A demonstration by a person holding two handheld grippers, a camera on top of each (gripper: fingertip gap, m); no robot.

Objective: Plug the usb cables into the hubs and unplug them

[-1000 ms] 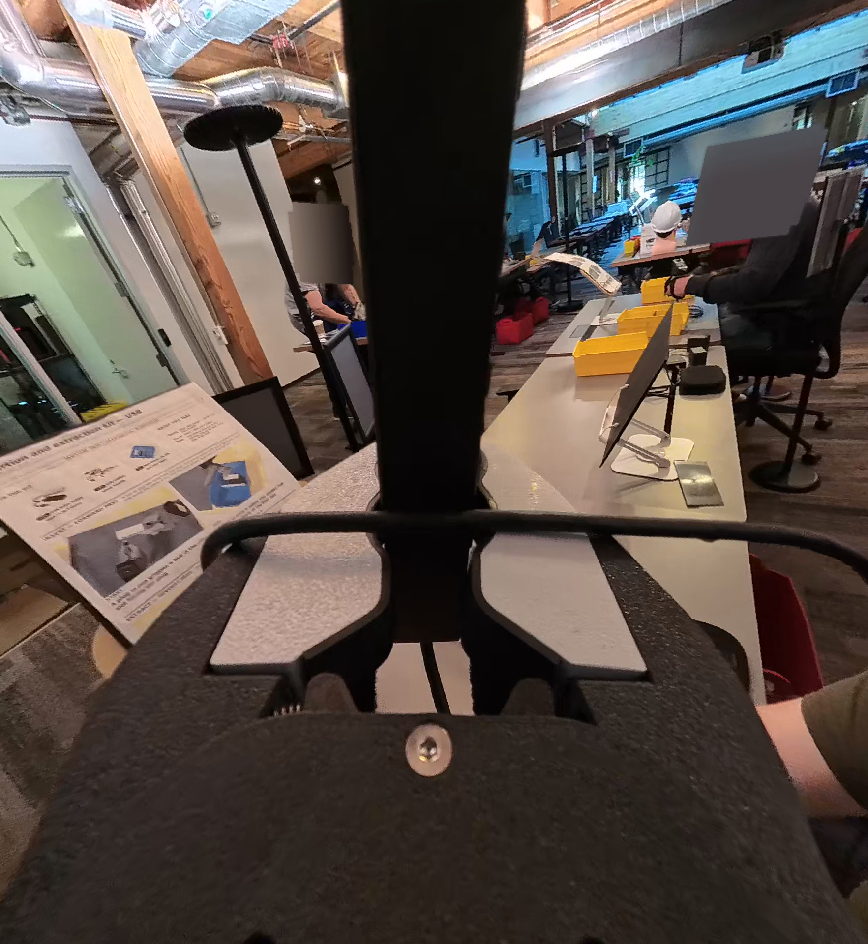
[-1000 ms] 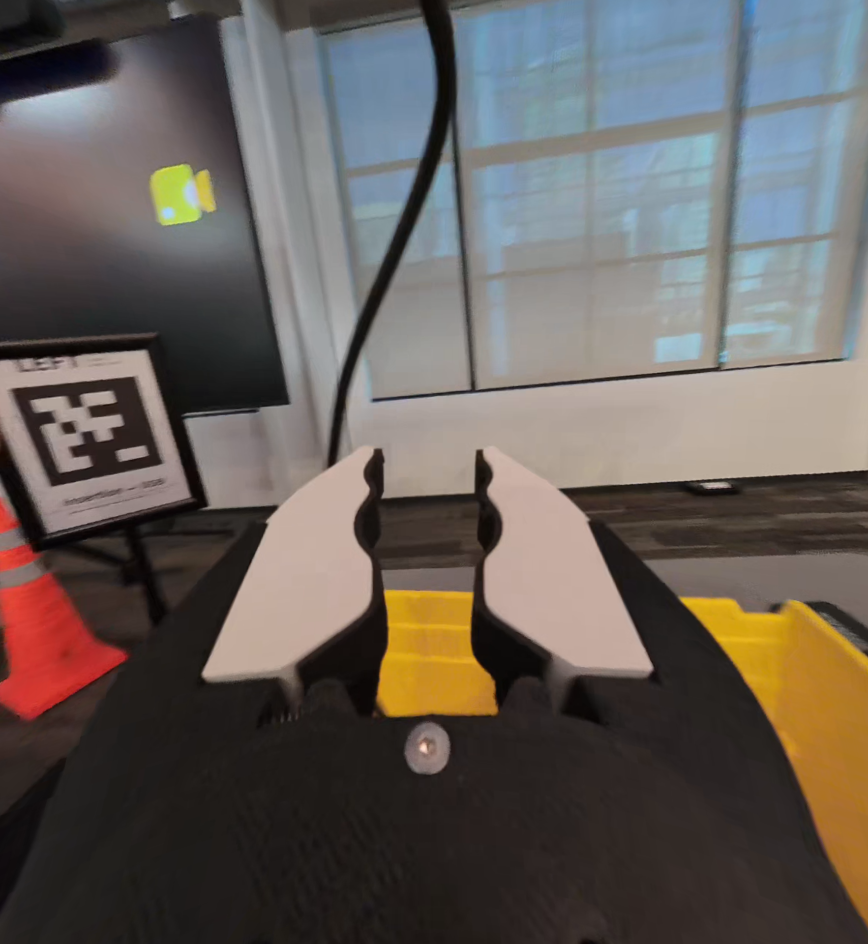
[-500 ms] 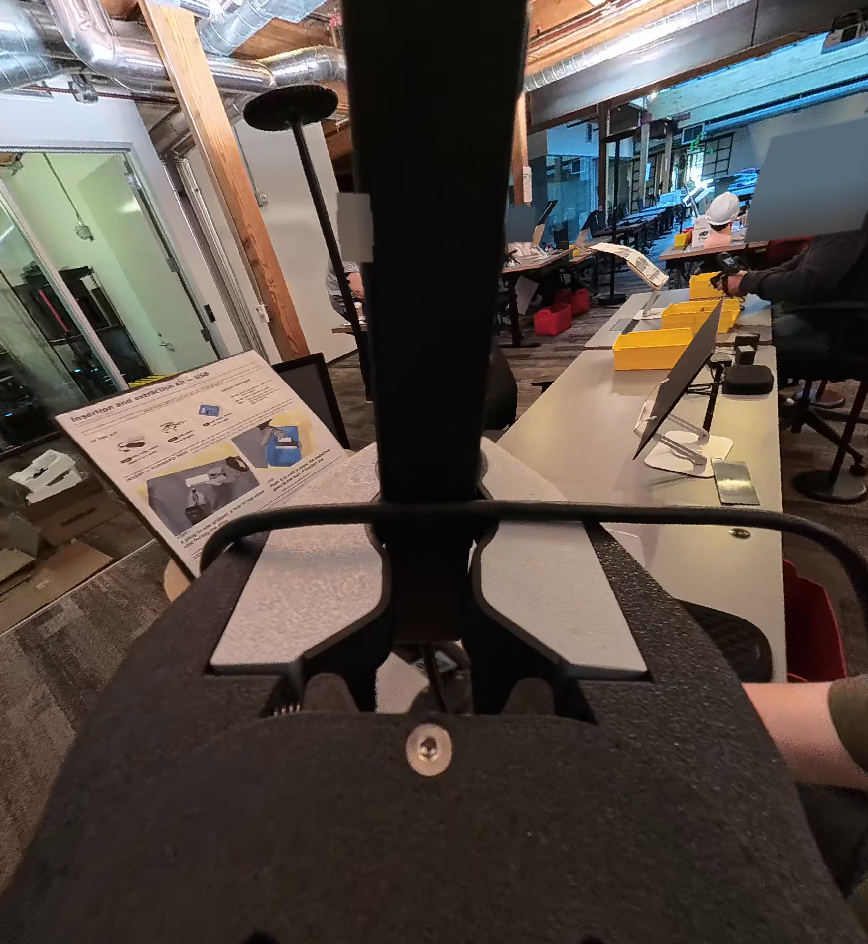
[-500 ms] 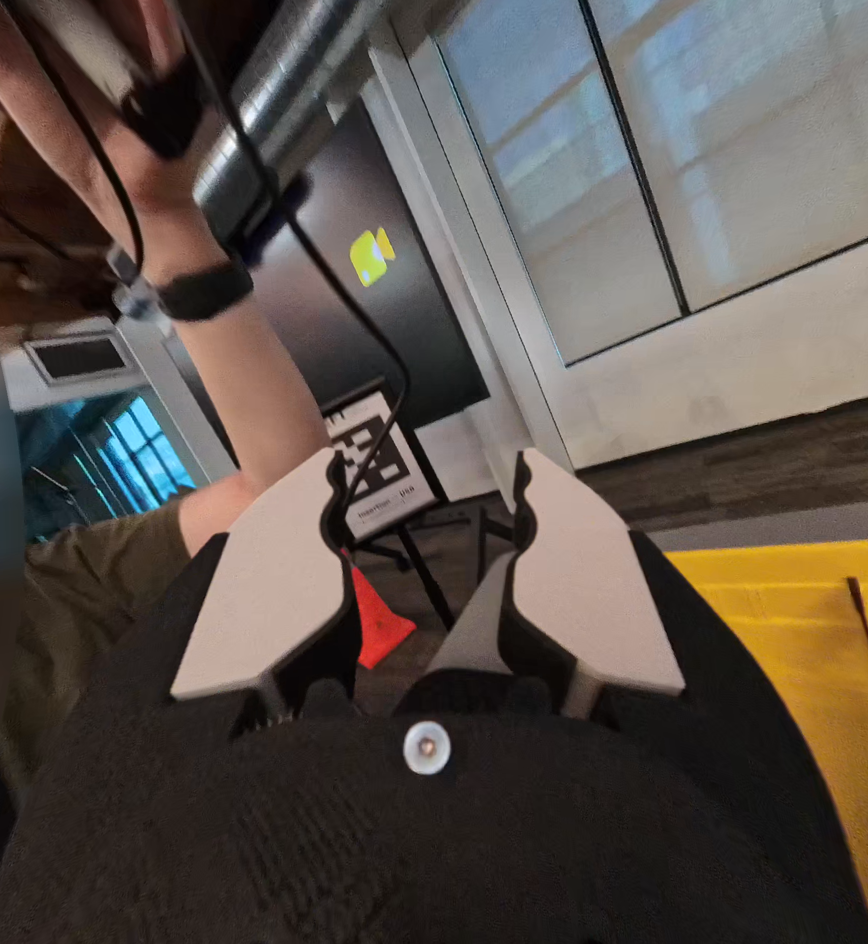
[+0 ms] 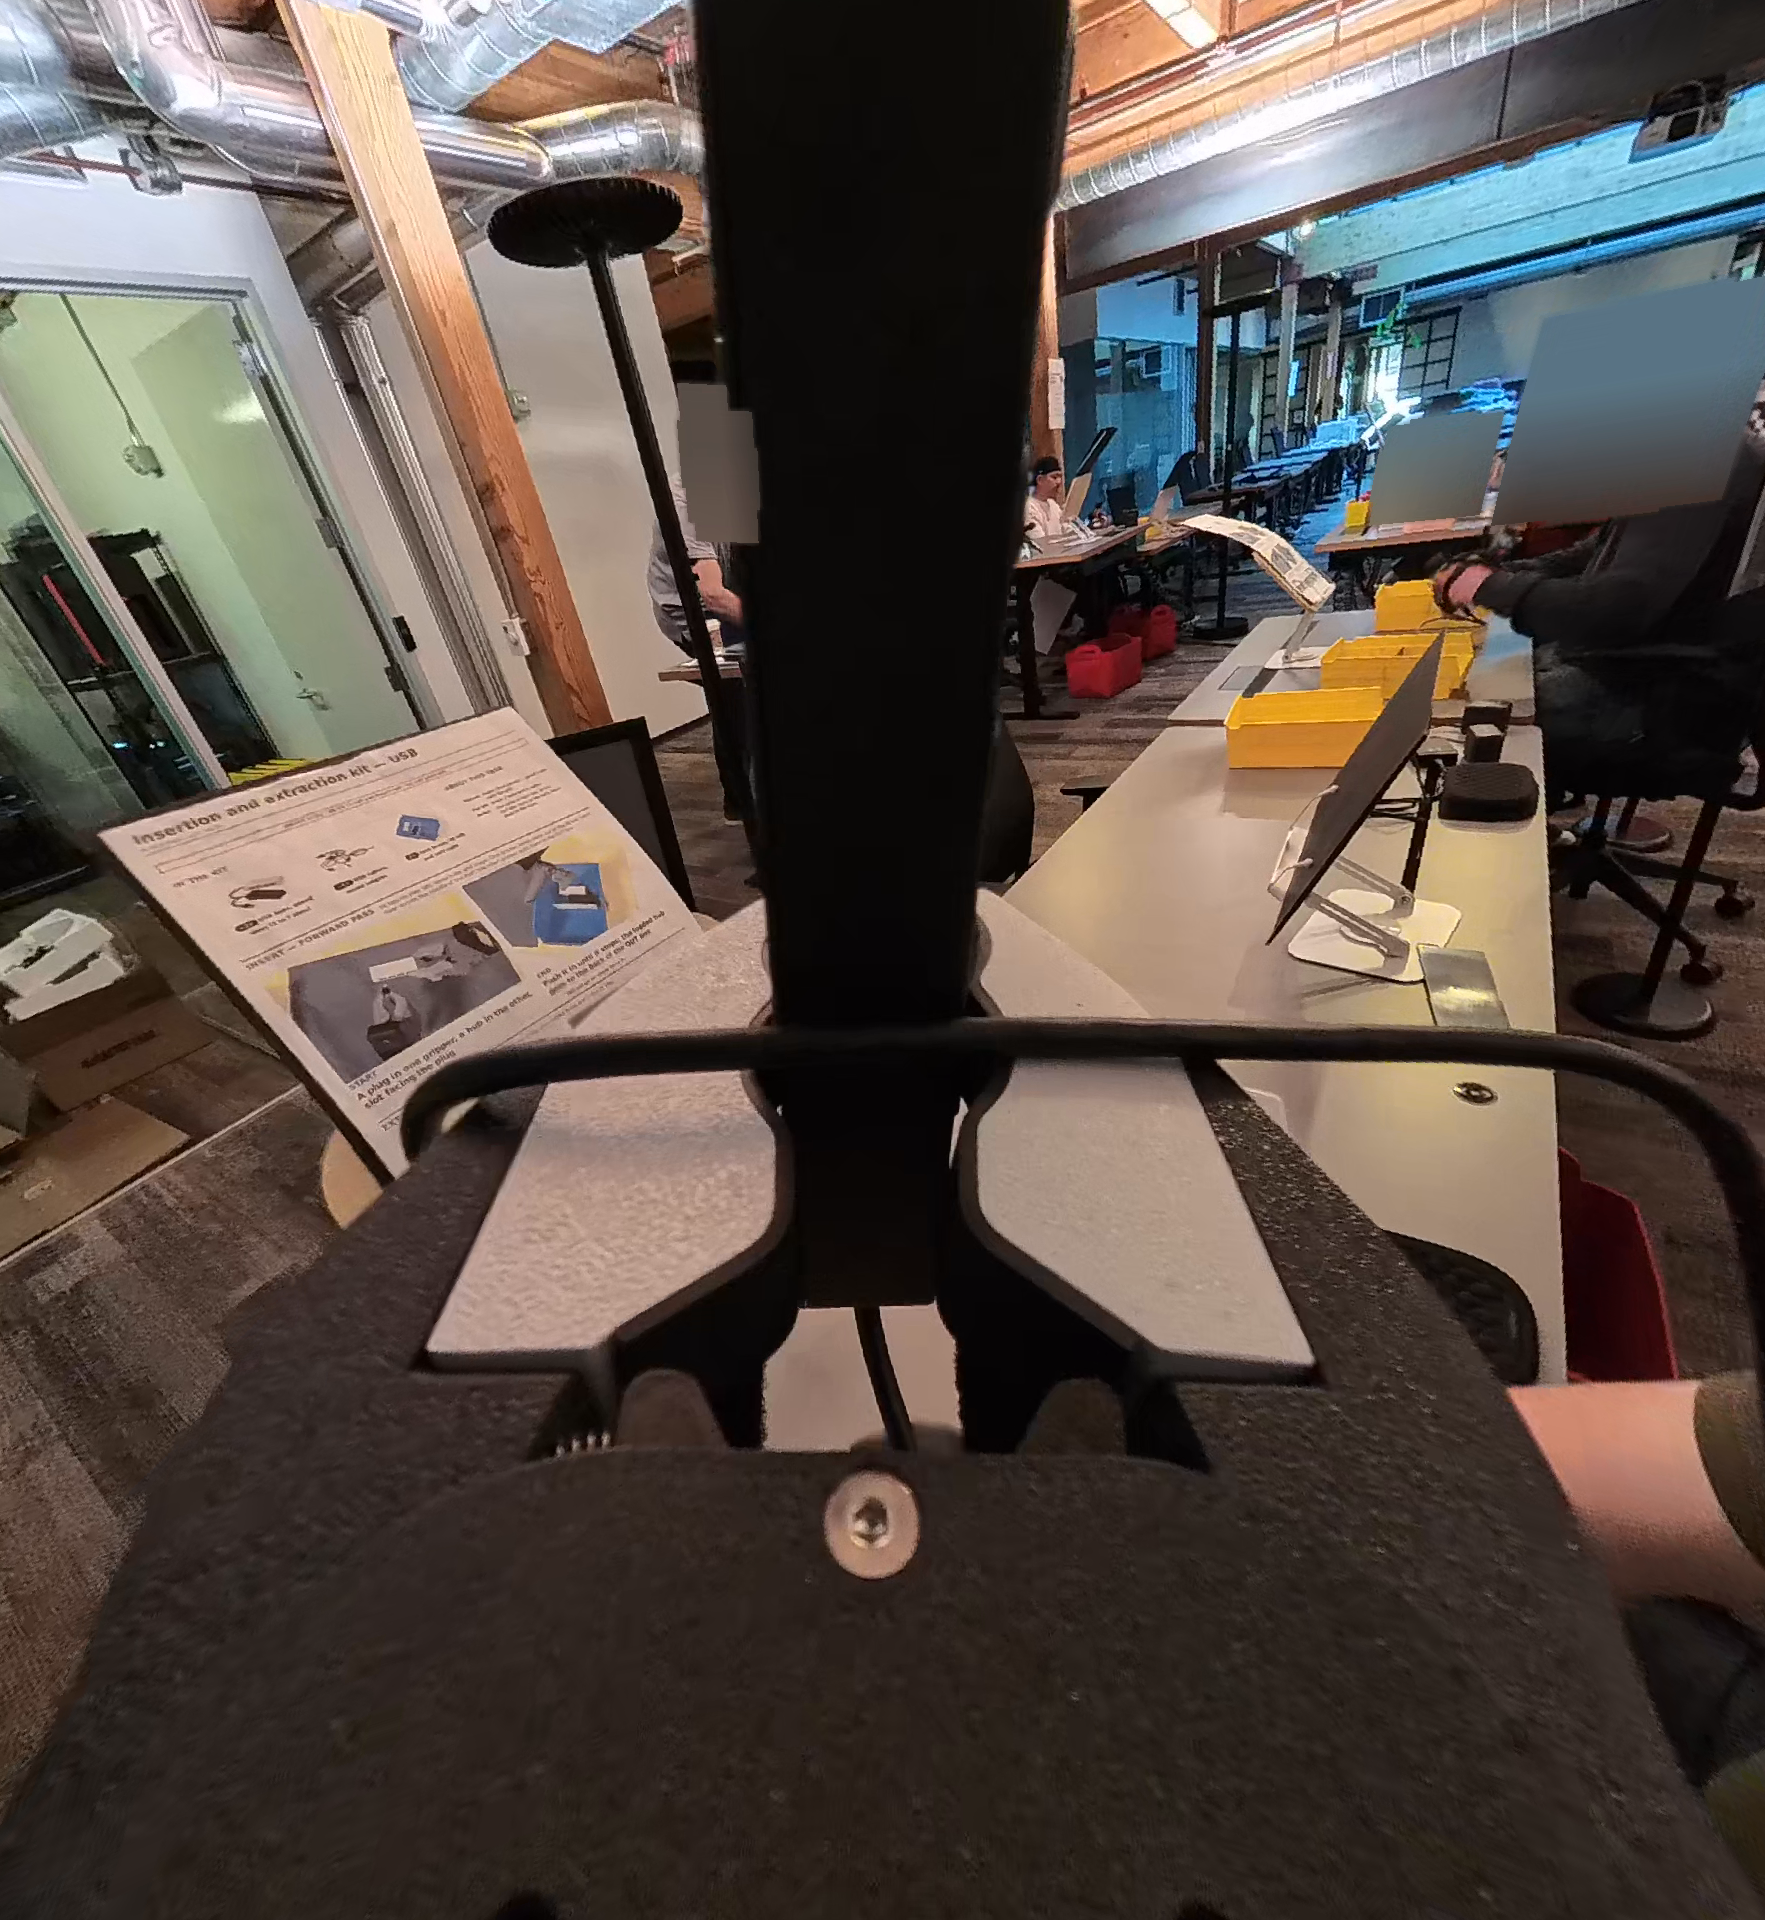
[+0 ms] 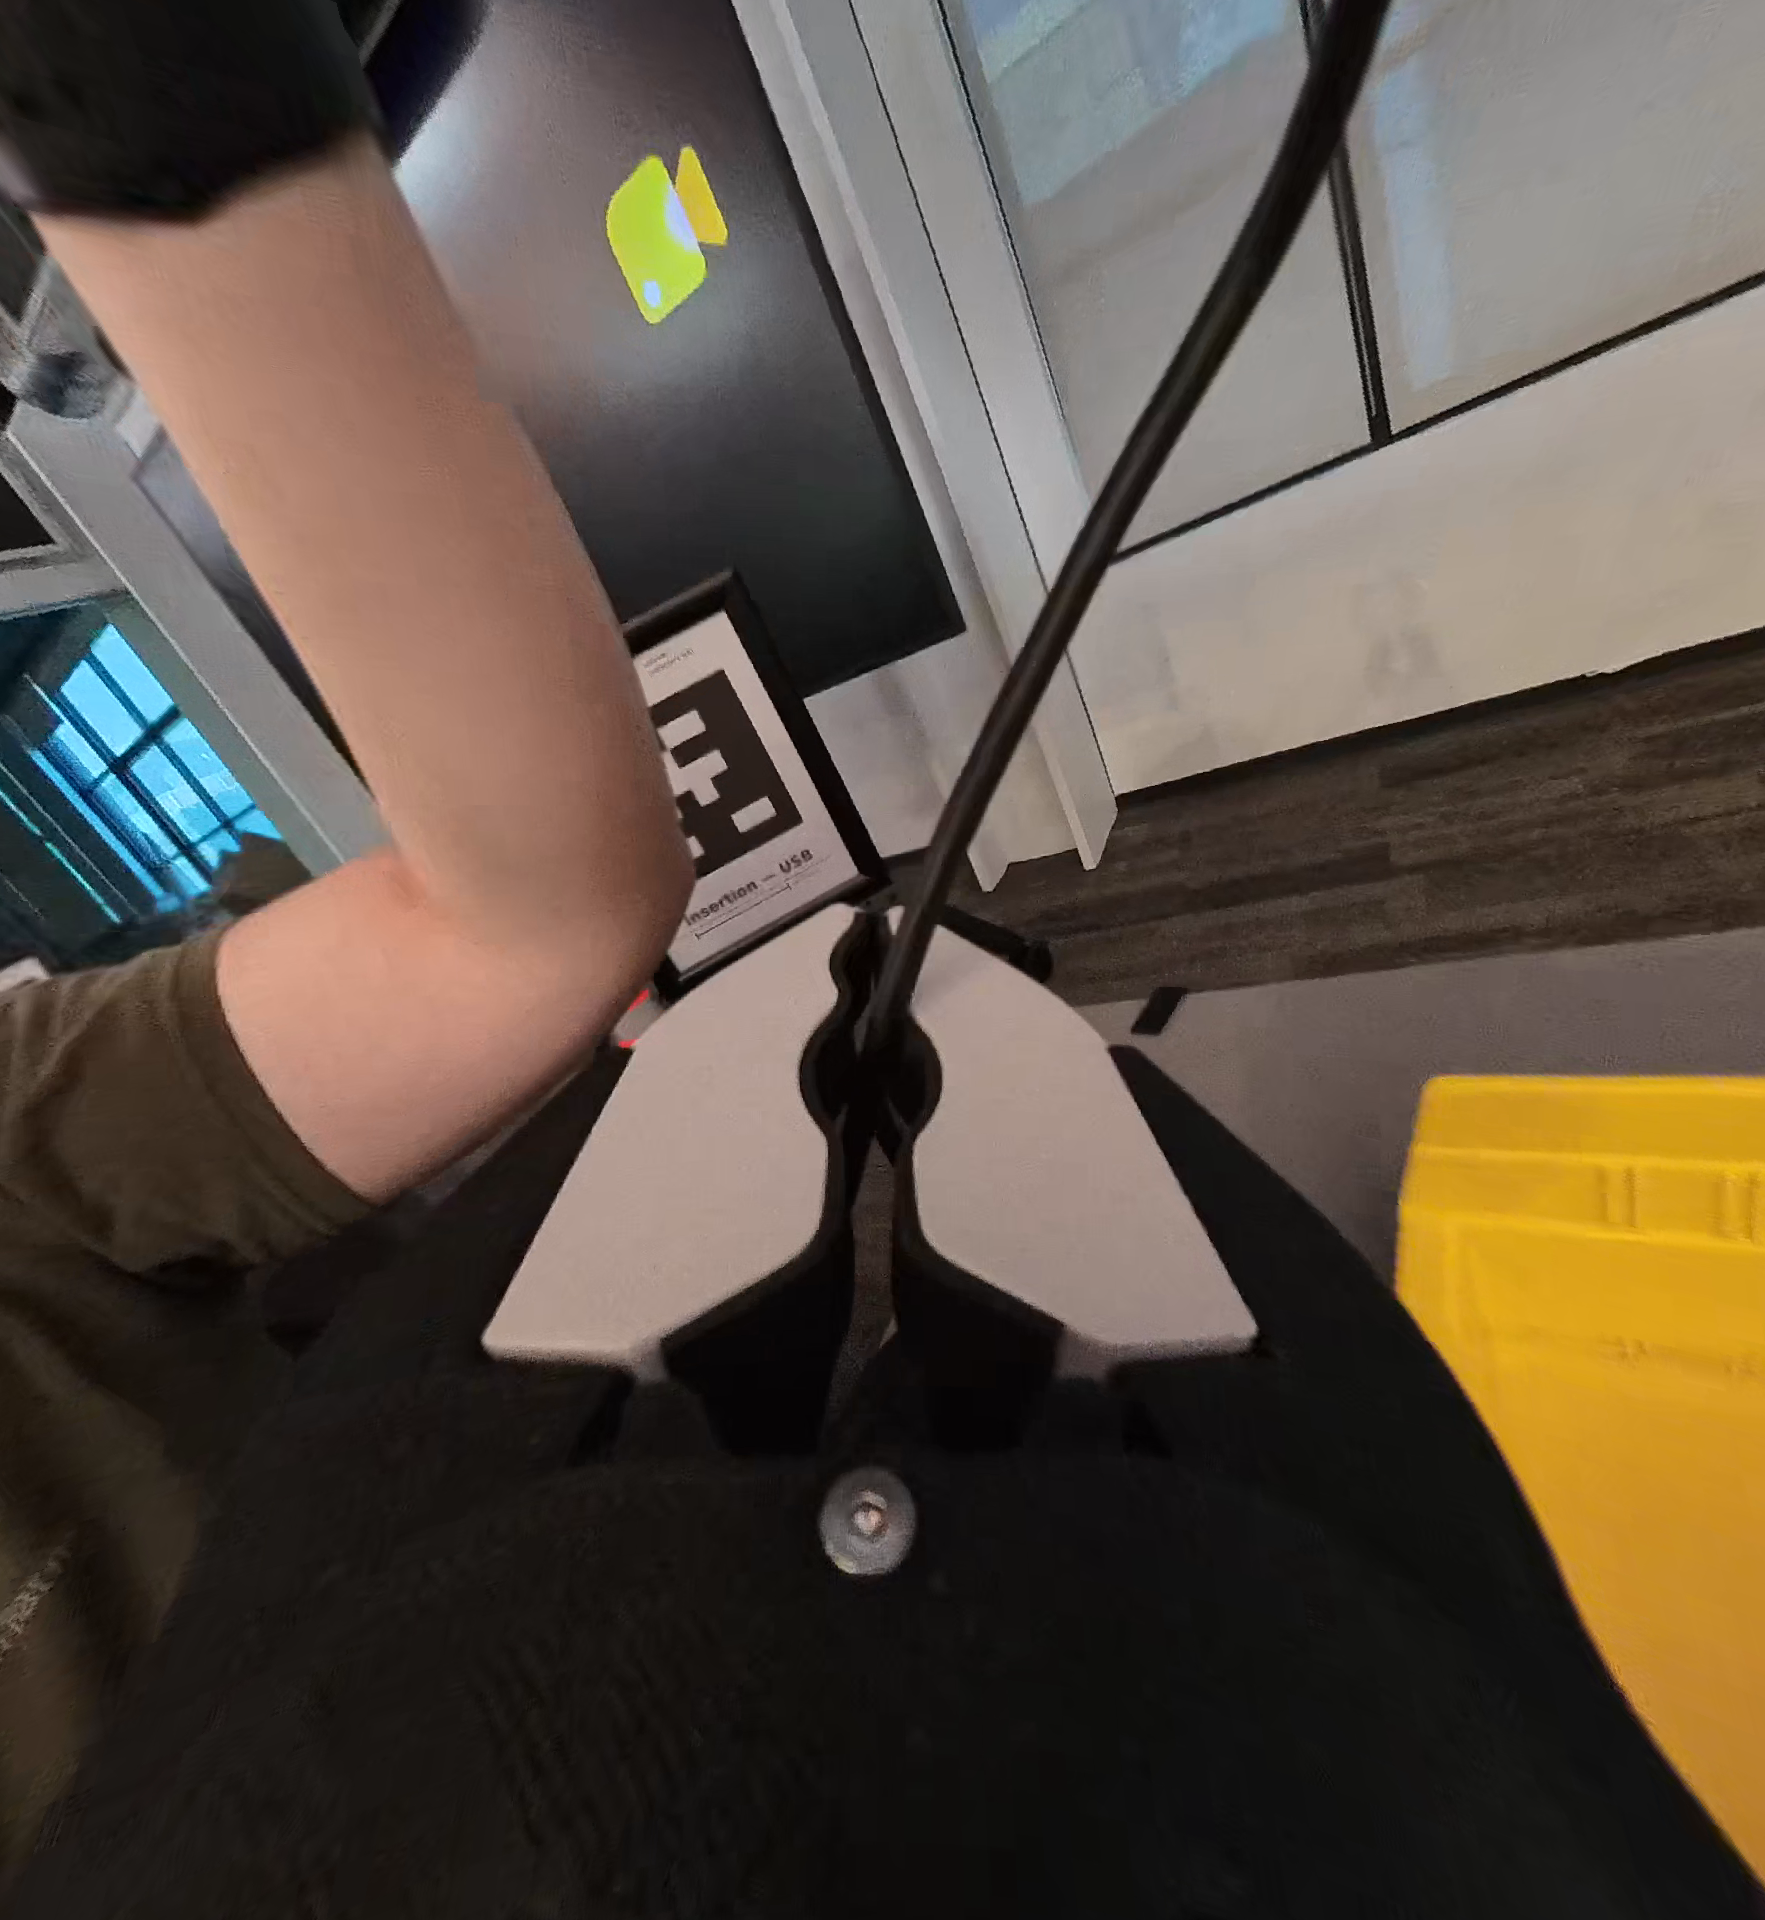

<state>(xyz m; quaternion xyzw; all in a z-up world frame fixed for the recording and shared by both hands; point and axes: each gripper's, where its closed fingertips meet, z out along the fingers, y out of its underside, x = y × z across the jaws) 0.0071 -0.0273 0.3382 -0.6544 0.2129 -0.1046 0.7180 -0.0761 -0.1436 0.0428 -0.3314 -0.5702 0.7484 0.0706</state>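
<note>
In the left wrist view my left gripper (image 5: 873, 935) is shut on a long black hub (image 5: 878, 520) that stands upright between the fingers and hides the middle of the view. A thin black cable (image 5: 1377, 1044) loops across in front of the fingers. In the right wrist view my right gripper (image 6: 873, 935) is shut on a black cable (image 6: 1117, 540). That cable passes through the notch between the pads and runs up to the top right. No plug end shows in either view.
A person's bare arm (image 6: 390, 623) reaches up at the left, close to my right gripper. A yellow bin (image 6: 1636, 1403) stands at the lower right. A framed marker sign (image 6: 732, 790) stands ahead. An instruction sheet (image 5: 390, 914) leans at the left; a long table (image 5: 1221, 883) carries yellow bins (image 5: 1304, 727). Spacing between my two grippers at the tips: around 30 cm.
My right gripper was open and has shut on the black cable; its view has tilted. My left gripper has kept its hold on the hub and turned only slightly.
</note>
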